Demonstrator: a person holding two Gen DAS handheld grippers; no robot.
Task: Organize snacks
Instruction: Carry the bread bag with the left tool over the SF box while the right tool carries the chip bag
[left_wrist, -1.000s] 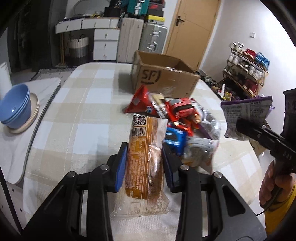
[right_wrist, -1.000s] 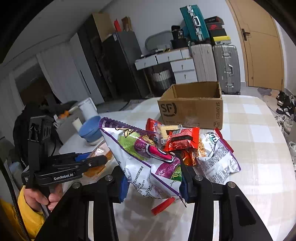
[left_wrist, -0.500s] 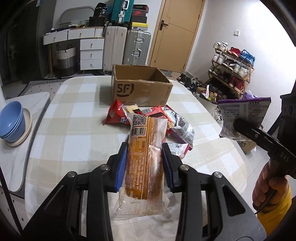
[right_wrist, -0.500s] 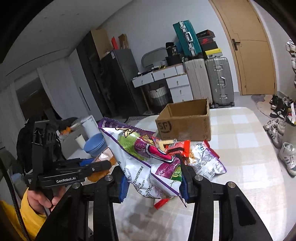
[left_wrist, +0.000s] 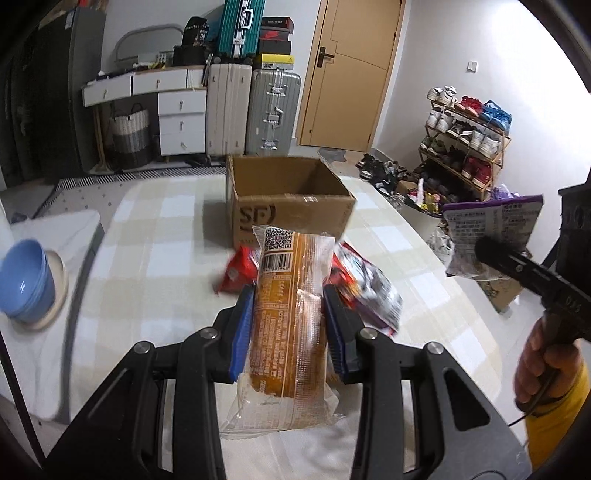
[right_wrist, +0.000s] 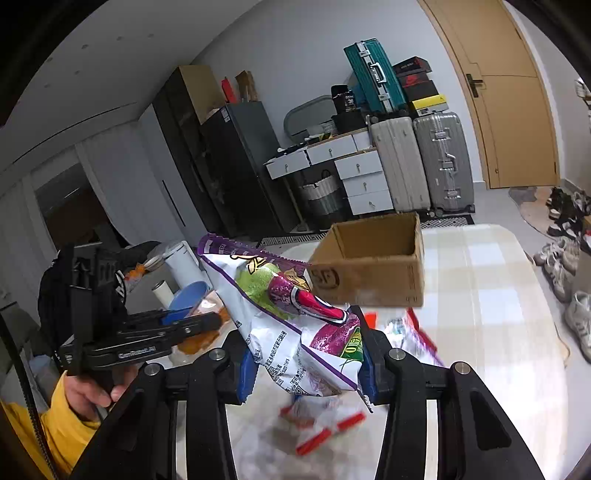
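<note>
Both grippers loaded, carry step toward the cardboard box (left_wrist: 291, 199). Left gripper (left_wrist: 290, 325) has its blue pads clamped on the sides of an orange pastry pack (left_wrist: 290, 321); pack runs lengthwise between the fingers, barcode end sticking out past the tips, sealed tail hanging back toward the camera. Right gripper (right_wrist: 304, 354) is closed on a purple and white chip bag (right_wrist: 291, 325), pinched at its lower part, top of the bag fanning up and out to the left beyond the fingertips. Box sits open-topped straight ahead of the left fingers, past the tips; from the right wrist view it is ahead and slightly right of the tips. Looks empty as far as visible. Remaining snack pile (left_wrist: 362, 288) lies on the checked table (left_wrist: 155, 258) just beyond and under the left tips, blurry. Stacked blue bowls (left_wrist: 26, 280) far off left, not involved. Next move likely: bring each pack over the box opening, tips above the rim, then release one at a time so the bags don't collide; the chip bag is floppy and could catch on the near wall.
</note>
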